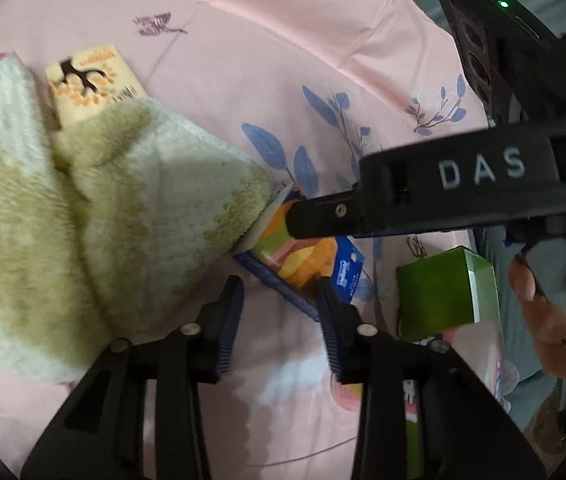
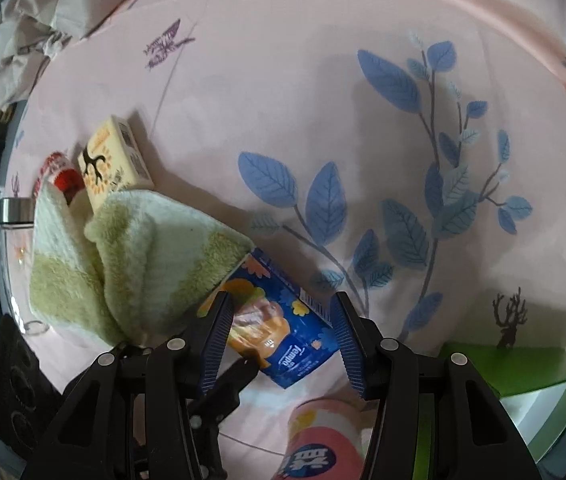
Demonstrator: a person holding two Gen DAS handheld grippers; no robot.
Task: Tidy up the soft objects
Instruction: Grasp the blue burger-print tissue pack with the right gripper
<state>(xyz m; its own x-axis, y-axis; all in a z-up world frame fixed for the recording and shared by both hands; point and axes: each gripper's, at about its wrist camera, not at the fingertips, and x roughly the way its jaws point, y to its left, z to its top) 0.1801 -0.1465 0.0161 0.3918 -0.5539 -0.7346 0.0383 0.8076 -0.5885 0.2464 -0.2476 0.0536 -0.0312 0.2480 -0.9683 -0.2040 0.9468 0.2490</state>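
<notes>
With both sets of jaws standing wide apart and nothing between them, the step in hand looks like an approach to the blue soft tissue pack printed with orange and pink shapes (image 2: 279, 332), which lies flat on the pink leaf-printed bedsheet (image 2: 323, 128). The right gripper (image 2: 279, 336) straddles that pack from above, its ribbed fingers to either side without clearly touching it, while the left gripper (image 1: 279, 316) hangs empty just short of the pack's near edge, the other tool crossing above. The next move probably calls for lowering the right gripper and closing gently on the pack's narrow sides, since the wrapper should crumple. Just beside the pack, and seemingly overlapping its far corner, lies the fluffy cream-and-olive folded towel (image 2: 139, 264); a cream tissue pack with a black branching figure (image 2: 113, 164) sits behind it, partly covered. A green box (image 1: 443, 296) and a pink pack (image 2: 323, 440) are cut off at the frame edges, and whether the towel rests on the blue pack is hard to judge.
</notes>
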